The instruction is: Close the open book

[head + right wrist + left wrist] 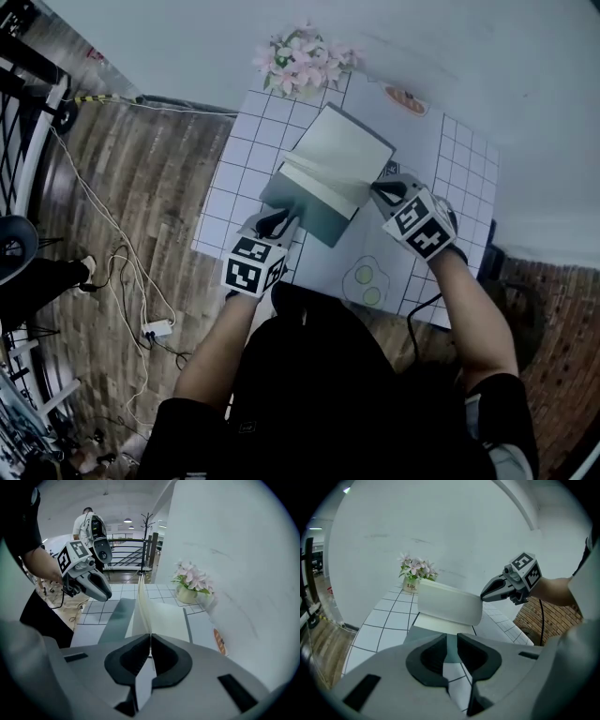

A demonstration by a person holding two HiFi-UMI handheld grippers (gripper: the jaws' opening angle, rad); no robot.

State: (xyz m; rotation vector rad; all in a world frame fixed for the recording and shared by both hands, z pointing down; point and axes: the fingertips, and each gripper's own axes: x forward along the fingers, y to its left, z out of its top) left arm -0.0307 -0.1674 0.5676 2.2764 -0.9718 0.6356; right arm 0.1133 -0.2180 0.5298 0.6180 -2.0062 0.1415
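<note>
- Right gripper view: the right gripper [150, 637] pinches upright pages [142, 606] of the book [164, 616].
- The left gripper [451, 641] clamps the grey cover [413, 630].
- Next, likely: fold pages toward the left fingers.

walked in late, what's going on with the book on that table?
A person works an open book on the gridded table, with a tool in each hand. The left tool is clamped on the edge of the grey cover at the near side. The right tool is shut on white pages, which stand raised off the rest of the book. The book is not yet closed. A pot of flowers stands at the table's far edge.
</note>
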